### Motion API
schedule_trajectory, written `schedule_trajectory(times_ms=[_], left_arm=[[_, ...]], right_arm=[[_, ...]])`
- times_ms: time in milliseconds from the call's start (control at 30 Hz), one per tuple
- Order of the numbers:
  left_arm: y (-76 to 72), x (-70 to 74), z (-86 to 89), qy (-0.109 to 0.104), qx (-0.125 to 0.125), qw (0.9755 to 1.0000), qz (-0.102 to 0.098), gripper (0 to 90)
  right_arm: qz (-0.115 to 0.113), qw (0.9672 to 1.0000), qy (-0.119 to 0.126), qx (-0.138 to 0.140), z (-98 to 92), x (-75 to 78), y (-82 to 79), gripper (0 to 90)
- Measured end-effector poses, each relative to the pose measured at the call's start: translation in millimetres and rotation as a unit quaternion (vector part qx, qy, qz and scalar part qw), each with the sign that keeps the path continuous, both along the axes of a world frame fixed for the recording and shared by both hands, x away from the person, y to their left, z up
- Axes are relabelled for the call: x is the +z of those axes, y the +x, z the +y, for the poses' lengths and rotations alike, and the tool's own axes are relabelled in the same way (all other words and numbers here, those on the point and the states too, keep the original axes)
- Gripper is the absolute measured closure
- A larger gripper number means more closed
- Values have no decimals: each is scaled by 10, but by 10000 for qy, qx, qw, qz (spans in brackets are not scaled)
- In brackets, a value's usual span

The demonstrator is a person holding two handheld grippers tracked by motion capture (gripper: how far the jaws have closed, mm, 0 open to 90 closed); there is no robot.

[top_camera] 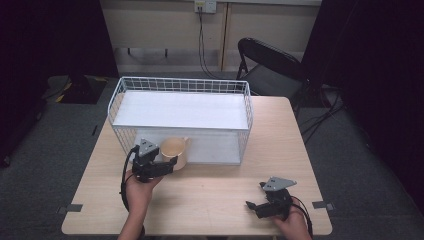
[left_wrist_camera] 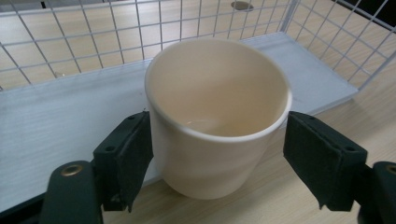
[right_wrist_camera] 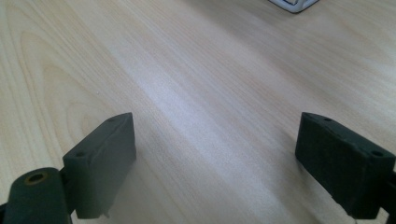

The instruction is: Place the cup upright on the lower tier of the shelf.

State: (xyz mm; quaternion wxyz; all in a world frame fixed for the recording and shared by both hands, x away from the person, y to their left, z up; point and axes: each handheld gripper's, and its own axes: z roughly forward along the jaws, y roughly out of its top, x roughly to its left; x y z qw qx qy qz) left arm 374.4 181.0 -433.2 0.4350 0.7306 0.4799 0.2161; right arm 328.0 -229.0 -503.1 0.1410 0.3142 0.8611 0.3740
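High view: one cream cup (top_camera: 175, 152) stands at the front edge of one white wire basket (top_camera: 245, 107) on one wooden table (top_camera: 210, 200), with one black chair (top_camera: 270, 67) at two o'clock. Left gripper (top_camera: 167, 166) reaches toward twelve, jaws wide either side of the cup, apparently not squeezing it. Right gripper (top_camera: 251, 206), low at five o'clock, points toward nine, jaws wide over bare wood. No writing is legible.
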Motion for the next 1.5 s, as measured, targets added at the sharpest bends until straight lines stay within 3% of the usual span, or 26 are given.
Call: schedule_trajectory(times_ms=[267, 700, 1000, 1167, 1500], left_arm=[[26, -38, -49, 41, 133, 9999, -16, 244], [72, -93, -38, -12, 323, 9995, 42, 411], [83, -121, -49, 81, 307, 9995, 6, 547], [97, -132, -61, -6, 315, 9995, 44, 661], [108, -126, -119, -9, 262, 9997, 16, 767]], right_arm=[[-1, 10000, -1, 1, 0, 0, 0, 117], [-3, 10000, -5, -3, 0, 0, 0, 117], [-2, 10000, 0, 0, 0, 0, 0, 117], [0, 10000, -1, 0, 0, 0, 0, 117], [-1, 10000, 0, 1, 0, 0, 0, 117]])
